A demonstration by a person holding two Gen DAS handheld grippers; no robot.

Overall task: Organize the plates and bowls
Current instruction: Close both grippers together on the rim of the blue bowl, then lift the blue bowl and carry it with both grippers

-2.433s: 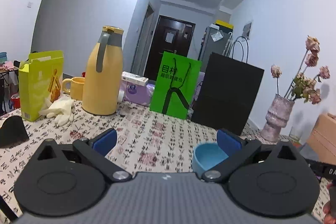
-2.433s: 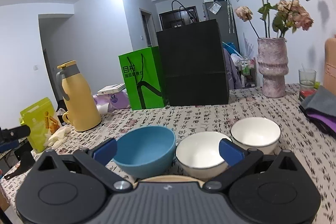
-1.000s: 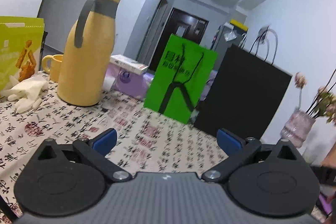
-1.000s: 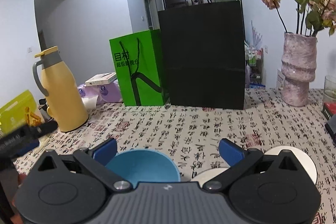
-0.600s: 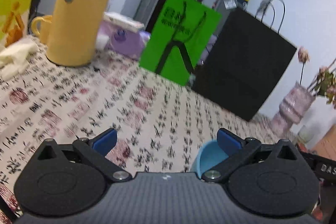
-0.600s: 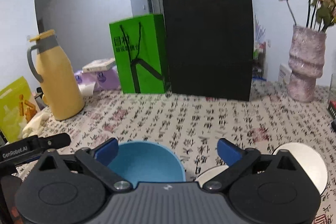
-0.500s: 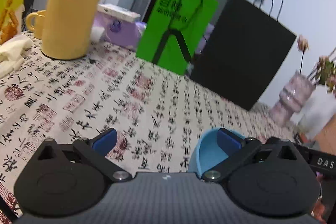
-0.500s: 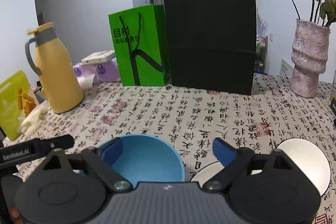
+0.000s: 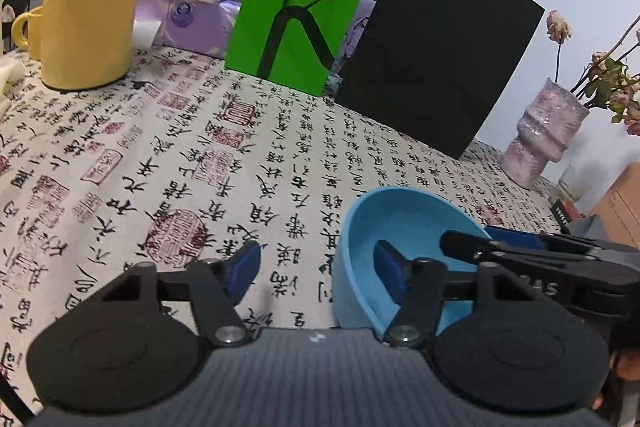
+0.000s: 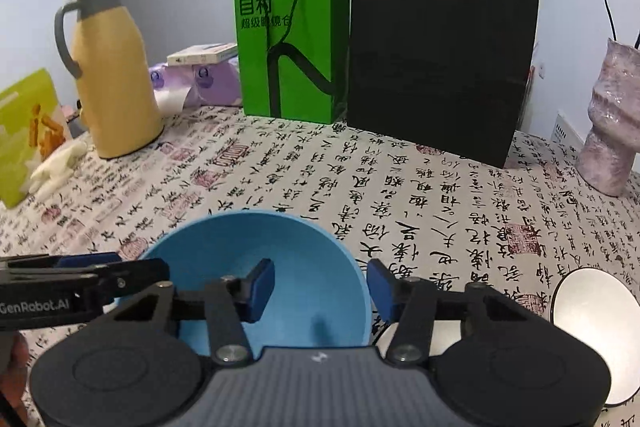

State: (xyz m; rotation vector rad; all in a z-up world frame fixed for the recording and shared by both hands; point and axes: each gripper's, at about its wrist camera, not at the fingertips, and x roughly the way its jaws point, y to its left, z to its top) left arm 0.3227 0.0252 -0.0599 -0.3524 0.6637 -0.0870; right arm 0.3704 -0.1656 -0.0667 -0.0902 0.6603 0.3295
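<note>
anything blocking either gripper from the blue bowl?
Nothing visible. Both grippers, left and right, already straddle opposite sides of the blue bowl rim, one finger inside and one outside, not yet closed on it.

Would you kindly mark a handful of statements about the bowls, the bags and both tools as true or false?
1. Each tool straddles the rim of the blue bowl, one finger inside. True: the right tool spans its right rim, the left tool its left rim.
2. The blue bowl holds soup. False: it is empty.
3. The green bag stands left of the black bag in the right wrist view. True.
4. The yellow jug lies on its side. False: it stands upright.
5. The white bowl is stacked inside the blue bowl. False: it sits apart, to the right.
</note>
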